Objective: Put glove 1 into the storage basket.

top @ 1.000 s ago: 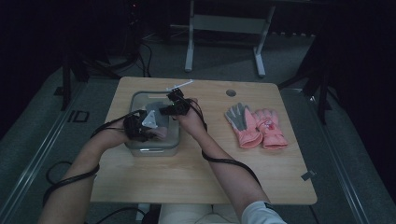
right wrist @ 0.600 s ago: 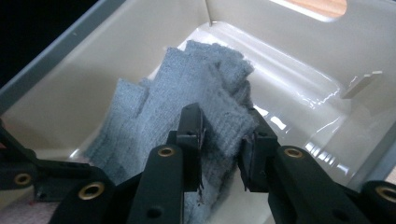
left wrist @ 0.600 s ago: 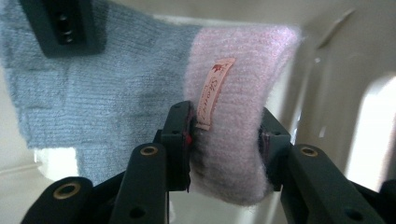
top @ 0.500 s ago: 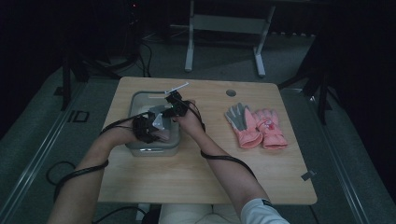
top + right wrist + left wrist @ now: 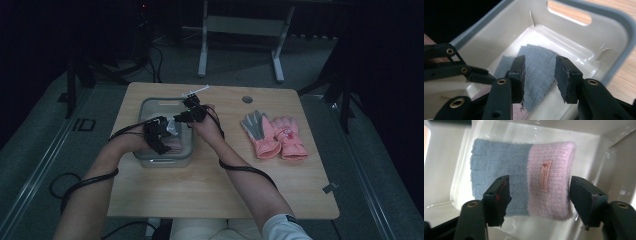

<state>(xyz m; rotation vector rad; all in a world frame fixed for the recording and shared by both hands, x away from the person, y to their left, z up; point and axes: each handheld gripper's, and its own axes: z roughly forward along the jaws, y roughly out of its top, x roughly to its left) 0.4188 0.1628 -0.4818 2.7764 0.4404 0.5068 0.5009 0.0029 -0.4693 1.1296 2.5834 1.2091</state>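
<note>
In the left gripper view, the left tongs [image 5: 539, 200] have just been opening and stand apart over a folded blue-and-pink knit cloth [image 5: 524, 185] lying mid-frame on the floor of the grey bin [image 5: 150, 105]. In the right gripper view, the right tongs [image 5: 540, 77], also just opening, gape above a grey cloth [image 5: 539, 67] at frame centre, gripping nothing.

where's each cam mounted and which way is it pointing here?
High view: above the person's side, facing forward and down on the table; both forearms and both tongs at the tub.
Left gripper view: rides the left tongs, looking into the tub at a blue-and-pink knit piece; own jaws apart.
Right gripper view: rides the right tongs, facing a grey cloth; own jaws apart.
Shared: all three see the tub.
</note>
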